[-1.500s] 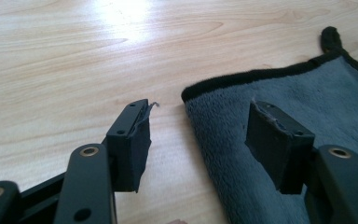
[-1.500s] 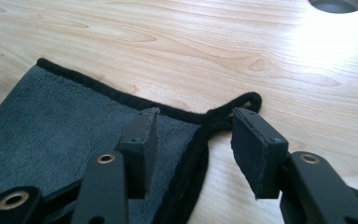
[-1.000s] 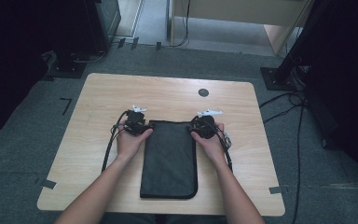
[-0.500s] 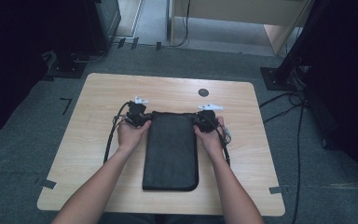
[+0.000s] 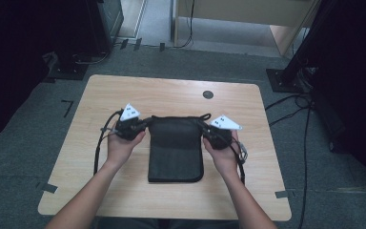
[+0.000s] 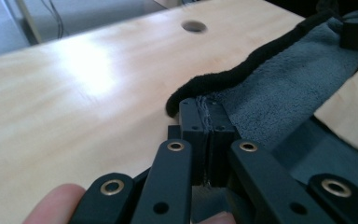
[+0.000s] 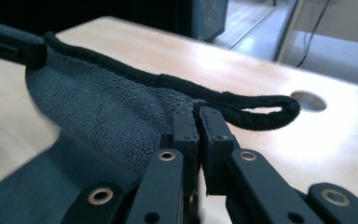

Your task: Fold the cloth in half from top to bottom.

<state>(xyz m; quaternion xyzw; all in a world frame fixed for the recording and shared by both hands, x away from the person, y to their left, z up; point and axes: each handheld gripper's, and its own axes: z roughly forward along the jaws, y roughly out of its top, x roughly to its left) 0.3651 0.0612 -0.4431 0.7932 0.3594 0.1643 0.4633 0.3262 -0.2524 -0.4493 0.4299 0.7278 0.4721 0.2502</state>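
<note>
Towel (image 5: 175, 152) lies folded on the tabletop (image 5: 124, 95), long axis near-to-far; our left gripper (image 5: 129, 128) and right gripper (image 5: 218, 135) clamp its far corners.

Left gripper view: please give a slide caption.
Left gripper shut on the dark grey fleece towel's black-trimmed corner above a light wooden table.

In the left gripper view the dark towel (image 6: 289, 88) runs off the right edge; a blurred fingertip (image 6: 51, 205) is cut off at the bottom.
</note>
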